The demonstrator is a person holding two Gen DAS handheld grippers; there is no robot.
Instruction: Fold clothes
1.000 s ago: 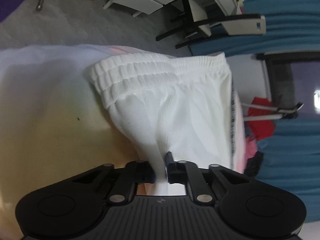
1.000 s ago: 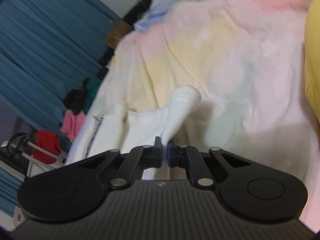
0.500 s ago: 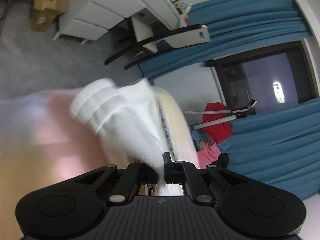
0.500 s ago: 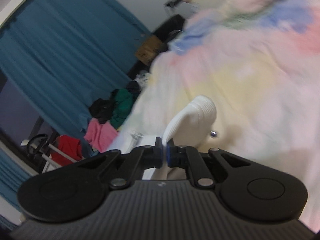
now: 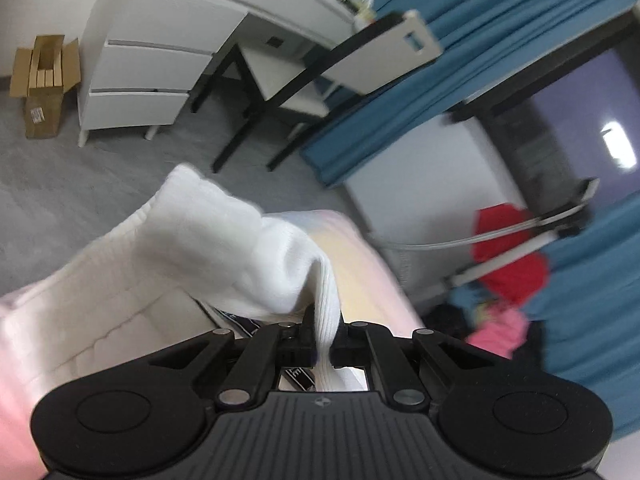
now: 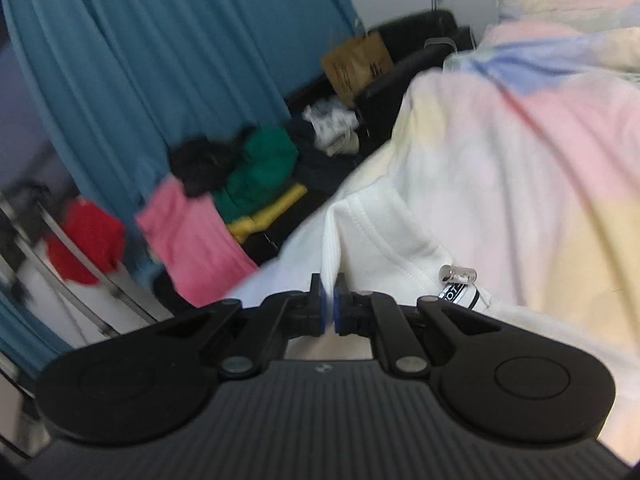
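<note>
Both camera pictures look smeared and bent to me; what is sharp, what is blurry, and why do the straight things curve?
Left wrist view: the tool is crisp, while the white garment, chair and blue curtain are streaked; the drawer unit bows, likely fisheye distortion.
Right wrist view: the tool is sharp; the pile of clothes and pastel bedspread are soft with motion blur.
</note>
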